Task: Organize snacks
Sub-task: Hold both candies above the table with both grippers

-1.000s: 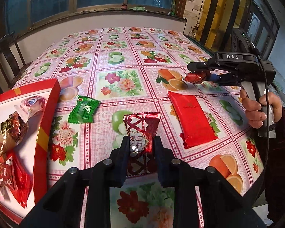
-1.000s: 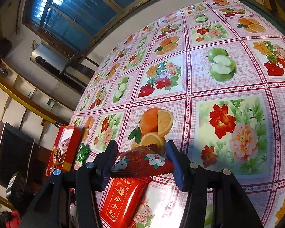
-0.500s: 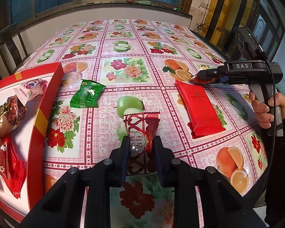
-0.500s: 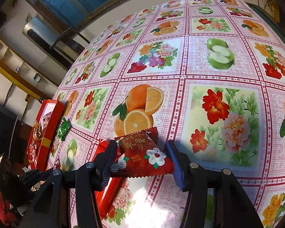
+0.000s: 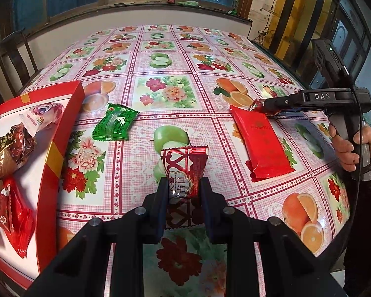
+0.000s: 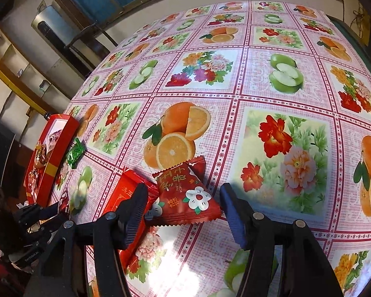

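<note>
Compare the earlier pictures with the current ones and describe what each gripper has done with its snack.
The right gripper came down to the tablecloth, its jaws spread wide, letting go of the dark red flower-printed packet, which now lies partly on the long flat red packet. The left gripper stays shut on the red heart-patterned packet. The green packet and the red box are unmoved.

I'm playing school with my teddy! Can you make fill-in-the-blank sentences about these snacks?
The left gripper is shut on a foil packet printed with ___.
The small packet beside the red box is ___.
Between the fingers of the right gripper, the snack shows a ___ flower.
Missing: hearts, green, white.
</note>
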Available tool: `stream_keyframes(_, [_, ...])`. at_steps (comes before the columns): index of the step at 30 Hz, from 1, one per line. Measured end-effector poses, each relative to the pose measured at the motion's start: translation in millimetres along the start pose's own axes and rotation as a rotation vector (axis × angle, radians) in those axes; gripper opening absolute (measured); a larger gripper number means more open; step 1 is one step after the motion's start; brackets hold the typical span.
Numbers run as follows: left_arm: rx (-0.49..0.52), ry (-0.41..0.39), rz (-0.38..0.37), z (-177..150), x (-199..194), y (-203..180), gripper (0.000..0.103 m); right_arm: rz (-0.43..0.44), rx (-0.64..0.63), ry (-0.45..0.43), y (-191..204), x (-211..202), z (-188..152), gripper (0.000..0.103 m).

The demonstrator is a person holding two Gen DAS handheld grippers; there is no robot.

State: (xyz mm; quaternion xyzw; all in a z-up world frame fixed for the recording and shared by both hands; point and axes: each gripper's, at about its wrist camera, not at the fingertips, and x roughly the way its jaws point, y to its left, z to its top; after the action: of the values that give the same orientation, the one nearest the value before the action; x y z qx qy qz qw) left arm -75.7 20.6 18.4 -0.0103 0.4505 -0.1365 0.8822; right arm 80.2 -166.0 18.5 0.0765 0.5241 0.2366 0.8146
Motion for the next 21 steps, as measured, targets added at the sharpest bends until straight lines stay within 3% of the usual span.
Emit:
stream_keyframes(7, [-0.005, -0.004, 0.009, 2, 1, 3, 0.024, -0.036, -0.043, -0.001, 6, -1, -4, 0.064])
stream_keyframes(9, [-0.002, -0.012, 0.022, 2, -1, 2, 0.024, -0.045, -0.053, -0.003, 8, 0, -4, 0.057])
stream_keyframes(16, [0.004, -0.043, 0.064, 4, -7, 2, 0.024, -0.03, -0.039, -0.015, 6, -1, -4, 0.056])
stream_keyframes(21, [0.011, -0.07, 0.121, 7, -13, 2, 0.024, 0.013, -0.008, -0.086, 2, -15, -1, 0.056])
